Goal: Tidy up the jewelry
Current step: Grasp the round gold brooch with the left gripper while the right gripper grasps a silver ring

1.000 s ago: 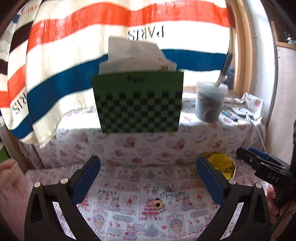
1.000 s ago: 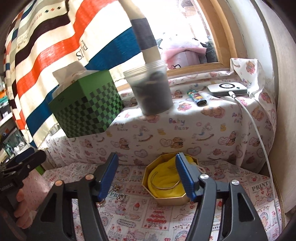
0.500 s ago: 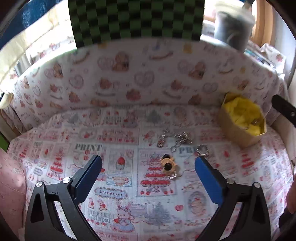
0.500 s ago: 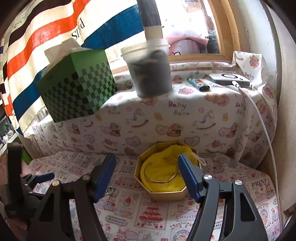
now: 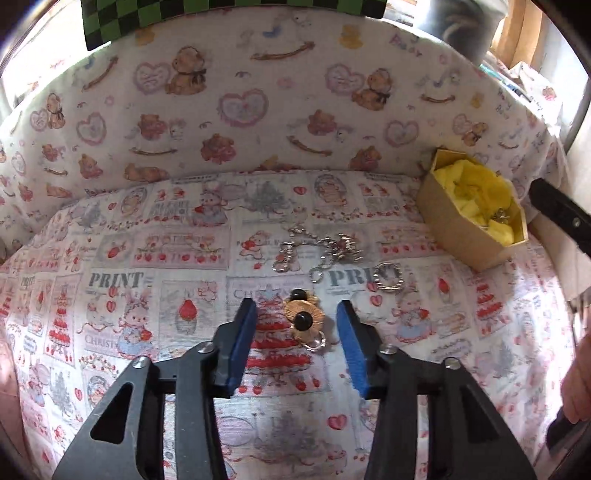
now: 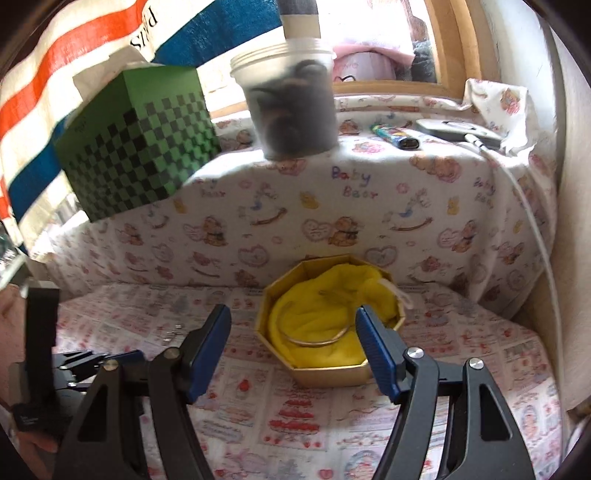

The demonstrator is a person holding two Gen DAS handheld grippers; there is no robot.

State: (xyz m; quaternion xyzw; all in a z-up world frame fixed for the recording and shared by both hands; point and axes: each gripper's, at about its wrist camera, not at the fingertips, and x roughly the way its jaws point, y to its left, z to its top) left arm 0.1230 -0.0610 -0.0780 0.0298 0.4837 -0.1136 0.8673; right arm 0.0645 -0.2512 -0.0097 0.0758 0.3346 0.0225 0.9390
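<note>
Printed cloth (image 5: 155,302) under gold, black-beaded earring (image 5: 303,320).

I read "PRINT" and "CHRISTMAS" on the patterned cloth (image 5: 122,280) over the surface, "Baby Bear" on the far bear-print cloth (image 6: 354,184), mirrored "PARIS" on the striped towel (image 6: 144,33).

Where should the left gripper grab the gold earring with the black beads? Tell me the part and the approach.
Grip the gold earring across its fluted disc, coming down from above. It lies flat on the printed cloth, so only its edges offer the pads purchase. The left gripper already straddles it, jaws closing, pads not yet touching. Avoid the thin hook.
</note>
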